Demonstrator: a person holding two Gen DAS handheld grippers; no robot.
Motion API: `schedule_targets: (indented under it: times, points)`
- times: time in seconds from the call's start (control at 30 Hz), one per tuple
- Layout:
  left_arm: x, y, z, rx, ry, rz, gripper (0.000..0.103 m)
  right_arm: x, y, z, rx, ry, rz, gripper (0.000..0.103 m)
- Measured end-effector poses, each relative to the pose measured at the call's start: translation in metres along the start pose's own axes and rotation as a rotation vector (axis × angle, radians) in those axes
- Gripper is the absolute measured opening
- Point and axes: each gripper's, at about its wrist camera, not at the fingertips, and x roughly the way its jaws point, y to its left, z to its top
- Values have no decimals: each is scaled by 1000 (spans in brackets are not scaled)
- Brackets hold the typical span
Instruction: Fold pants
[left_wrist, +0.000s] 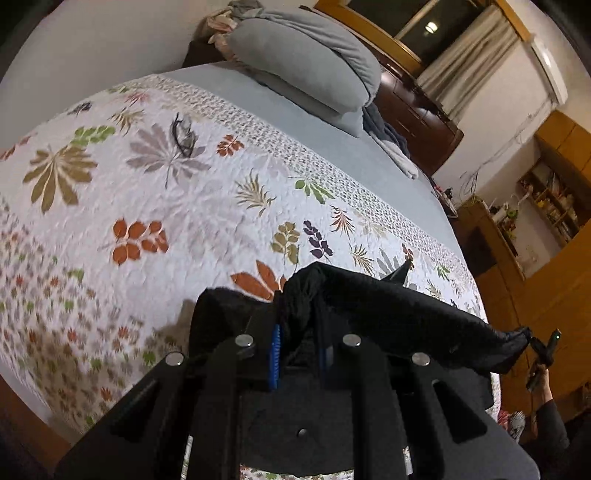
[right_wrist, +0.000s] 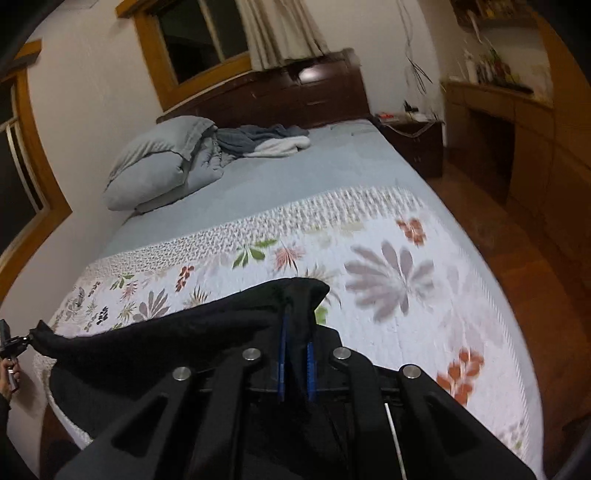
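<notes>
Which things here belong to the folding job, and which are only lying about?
Job:
- black pants
- left gripper, shut on them
- right gripper, shut on them
- leaf-print quilt

Lying about:
- grey pillows
- crumpled clothes
- nightstand

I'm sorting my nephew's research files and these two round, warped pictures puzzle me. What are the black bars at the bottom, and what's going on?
No robot here: a person holds a two-fingered tool in each hand, and each carries a wide-angle camera looking along its fingers. The black bars are the tool's own frame. One picture comes from the left tool, the other from the right tool. Each is shut on the black pants, which hang stretched between them above the leaf-patterned quilt on a bed. Farther back lie the grey-blue sheet and folded grey bedding. Each view also catches the other tool at its edge, gripping the far end of the cloth.
</notes>
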Motion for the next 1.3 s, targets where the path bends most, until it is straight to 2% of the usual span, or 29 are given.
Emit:
schedule_targets:
  times: [0.1, 0.13, 0.2, 0.27, 0.37, 0.43, 0.5, 0.57, 0.63, 0.7, 0.77, 0.87, 0.9, 0.93, 1.0, 1.03, 1.1, 1.17, 1.23, 1.3]
  points:
    - [-1, 7, -9, -21, -11, 4, 13, -3, 11, 12, -33, -39, 1, 8]
    - [-4, 10, -13, -18, -22, -2, 14, -15, 24, 8, -128, -93, -24, 8]
    - [-9, 19, -29, -21, -52, -47, 14, -21, 27, -3, -171, -125, -39, 8]
    - [-8, 28, -46, -34, -53, -78, 16, -32, 21, -42, -212, -170, -64, 10]
    - [-4, 49, -76, -74, -25, -84, 21, -37, 7, -120, -219, -181, -110, 13]
    - [-3, 60, -92, -101, -8, -81, 23, -42, 0, -160, -159, -183, -115, 15]
    - [-3, 66, -103, -111, 4, -77, 24, -49, -3, -183, -92, -188, -108, 32]
    - [-3, 71, -112, -123, 14, -70, 26, -56, -2, -203, -37, -178, -93, 63]
    - [-3, 77, -117, -141, 15, -68, 27, -60, -2, -218, 3, -147, -112, 66]
    - [-3, 82, -120, -155, 23, -62, 28, -63, -6, -229, 64, -114, -96, 76]
    - [-6, 90, -124, -180, 32, -18, 24, -70, -7, -237, 121, -86, -88, 80]
    - [-20, 107, -127, -245, 22, 31, 25, -79, -10, -249, 222, -48, -55, 87]
    - [-27, 110, -128, -249, 13, 49, 30, -80, -12, -253, 266, -21, -42, 87]
    - [-37, 111, -131, -252, 1, 79, 41, -82, -14, -256, 308, 2, -28, 87]
    - [-55, 98, -136, -212, -24, 113, 55, -89, -15, -265, 409, 37, -13, 91]
    - [-63, 89, -138, -182, -33, 118, 62, -93, -18, -270, 482, 47, 13, 91]
    - [-73, 65, -142, -114, -42, 117, 68, -98, -22, -280, 609, 61, 80, 91]
    - [-79, 33, -145, -22, -44, 87, 74, -104, -23, -292, 758, 53, 228, 93]
    - [-72, 3, -145, 58, -28, 59, 78, -103, -19, -295, 865, 36, 370, 96]
    - [-52, -28, -141, 143, 7, 33, 83, -94, -17, -288, 915, 29, 429, 97]
